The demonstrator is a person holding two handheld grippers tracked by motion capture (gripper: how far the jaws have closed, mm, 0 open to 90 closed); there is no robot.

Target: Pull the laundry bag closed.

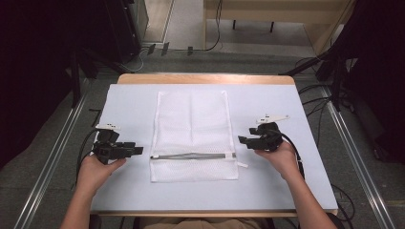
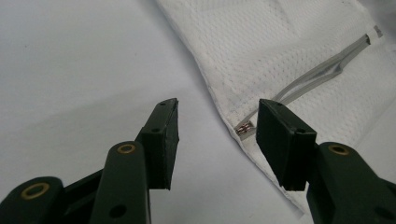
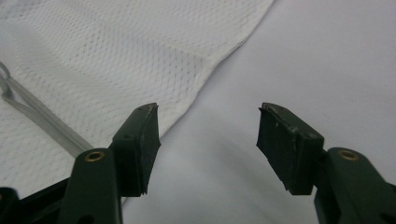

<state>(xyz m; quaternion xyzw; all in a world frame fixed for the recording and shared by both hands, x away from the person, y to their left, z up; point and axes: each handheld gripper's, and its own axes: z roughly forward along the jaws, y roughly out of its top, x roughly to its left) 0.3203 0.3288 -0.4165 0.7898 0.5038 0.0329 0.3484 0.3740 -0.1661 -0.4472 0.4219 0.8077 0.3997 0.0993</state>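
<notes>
White mesh fabric was what both our tools faced: a flat rectangular white mesh laundry bag (image 1: 193,136) lay in the middle of the pale blue table cover (image 1: 129,102), with its long axis running away from us. Nearest to us, our left gripper (image 1: 139,150) rested just beside the bag's left edge, jaws apart and empty. In the left gripper view the small metal zipper end (image 2: 243,129) sat between the open jaws, a little toward the right jaw, so this hand seemed the nearer one to the grey zipper line (image 1: 191,155), which crossed the bag from side to side. Our right gripper (image 1: 242,140) stood near the right edge, also open and holding nothing; in its own view the bag's hem (image 3: 205,63) lay toward its left jaw. Farther off, the bag's top end reached almost to the wooden table edge (image 1: 205,78).
</notes>
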